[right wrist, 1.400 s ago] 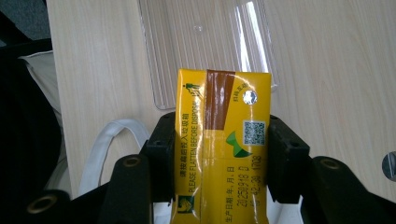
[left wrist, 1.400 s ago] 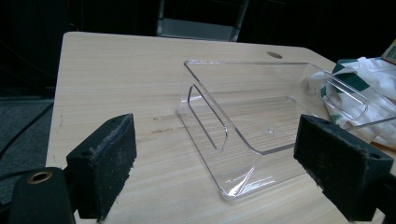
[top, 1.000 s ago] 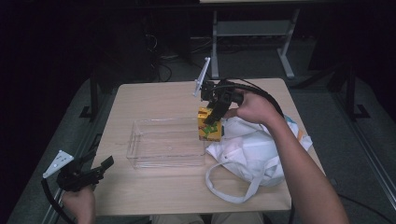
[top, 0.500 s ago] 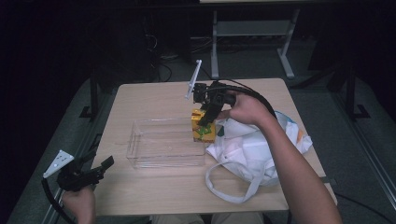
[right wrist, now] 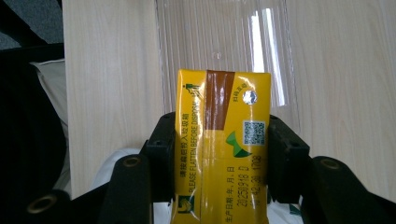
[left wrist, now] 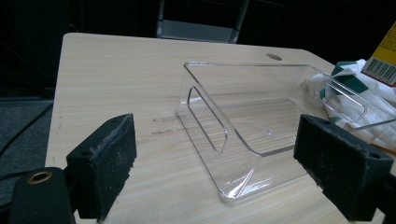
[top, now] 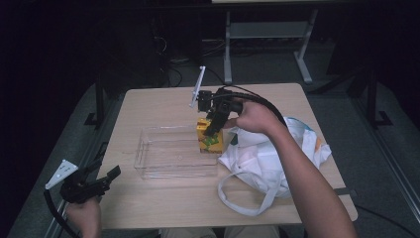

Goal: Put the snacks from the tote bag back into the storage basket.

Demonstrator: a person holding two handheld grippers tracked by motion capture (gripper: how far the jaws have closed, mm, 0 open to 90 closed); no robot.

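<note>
A yellow drink carton (top: 209, 138) hangs over the right end of a clear plastic tray (top: 163, 157), held by my right gripper (top: 216, 124), which is shut on it. In the right gripper view the carton (right wrist: 219, 140) stands clamped between both jaws, its brown-striped top toward the tray (right wrist: 219, 37) below. My left gripper (top: 101, 179) rests at the table's front left corner, open and holding nothing. Its view looks between two wide-apart pads (left wrist: 105, 163) at the tray (left wrist: 261, 135) and a corner of the carton (left wrist: 384, 58).
A white cloth bag (top: 267, 158) with long handles lies on the table (top: 163, 104) right of the tray, under my right forearm. Bare wood lies left of and behind the tray. Dark floor and a metal stand (top: 267, 34) lie beyond the far edge.
My right gripper has carried the carton leftward and slightly down, from beside the bag to the tray's right end. The left gripper has stayed put.
</note>
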